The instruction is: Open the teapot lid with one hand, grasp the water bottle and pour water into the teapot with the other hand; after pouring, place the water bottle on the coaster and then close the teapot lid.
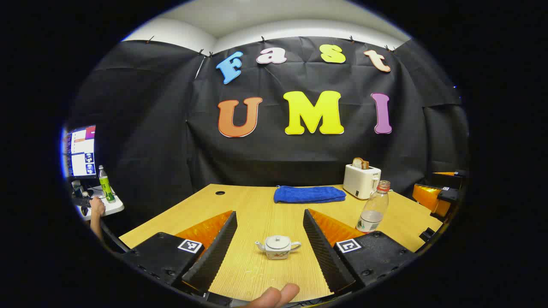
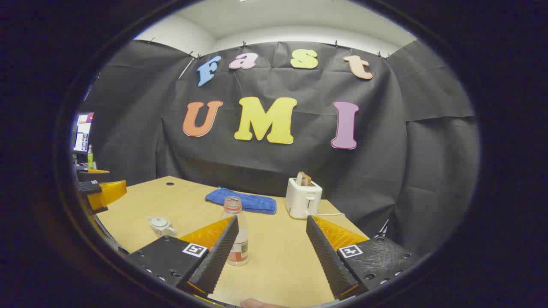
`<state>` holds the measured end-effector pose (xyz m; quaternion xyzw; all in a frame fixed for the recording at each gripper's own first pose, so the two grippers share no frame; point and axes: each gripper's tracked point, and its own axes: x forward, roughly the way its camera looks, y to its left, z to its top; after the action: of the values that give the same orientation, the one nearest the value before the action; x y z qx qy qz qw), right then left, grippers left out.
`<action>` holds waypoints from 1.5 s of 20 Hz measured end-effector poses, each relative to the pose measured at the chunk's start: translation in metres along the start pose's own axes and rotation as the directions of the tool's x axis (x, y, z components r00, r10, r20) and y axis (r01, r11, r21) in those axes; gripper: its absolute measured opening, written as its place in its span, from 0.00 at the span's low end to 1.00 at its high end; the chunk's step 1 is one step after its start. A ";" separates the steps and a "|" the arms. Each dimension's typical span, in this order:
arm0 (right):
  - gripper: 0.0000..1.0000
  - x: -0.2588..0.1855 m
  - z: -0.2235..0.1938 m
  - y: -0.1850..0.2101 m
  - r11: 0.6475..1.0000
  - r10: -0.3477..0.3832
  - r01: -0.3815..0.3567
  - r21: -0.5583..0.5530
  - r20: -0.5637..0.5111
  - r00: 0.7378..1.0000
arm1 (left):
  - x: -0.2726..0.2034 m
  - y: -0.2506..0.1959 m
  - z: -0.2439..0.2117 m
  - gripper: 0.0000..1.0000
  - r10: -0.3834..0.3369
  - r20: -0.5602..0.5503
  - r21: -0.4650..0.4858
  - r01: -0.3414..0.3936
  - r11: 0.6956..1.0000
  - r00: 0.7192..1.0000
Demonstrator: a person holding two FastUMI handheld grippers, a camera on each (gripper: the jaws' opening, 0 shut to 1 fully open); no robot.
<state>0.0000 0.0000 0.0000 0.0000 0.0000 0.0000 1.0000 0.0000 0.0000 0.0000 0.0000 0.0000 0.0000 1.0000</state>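
My left hand-held gripper spread wide, teapot at 12 o'clock, lid on, ready for lifting. My right hand-held gripper spread too, water bottle at 11 o'clock on counter.

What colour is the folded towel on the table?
Blue. The towel shows best in the left gripper view.

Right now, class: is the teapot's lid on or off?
On. In the left gripper view the teapot stands upright on the table with its lid seated on top, knob up.
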 end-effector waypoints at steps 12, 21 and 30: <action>0.97 0.001 0.002 -0.030 0.996 -0.063 0.063 0.055 -0.002 0.998 | 0.017 -0.003 -0.016 0.98 0.015 -0.019 0.044 -0.015 0.999 1.000; 0.98 0.006 -0.003 -0.029 0.997 -0.058 0.059 0.055 -0.012 0.998 | 0.032 0.006 -0.012 0.98 0.008 0.023 0.017 -0.009 1.000 1.000; 0.98 0.015 -0.014 -0.017 0.998 -0.055 0.056 0.027 -0.034 0.998 | 0.070 0.003 -0.028 0.98 -0.045 0.041 -0.034 0.046 0.998 0.998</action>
<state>0.0155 -0.0173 -0.0137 0.0138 0.0167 -0.0276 0.9994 0.0698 0.0035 -0.0276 -0.0173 -0.0201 -0.0228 0.9994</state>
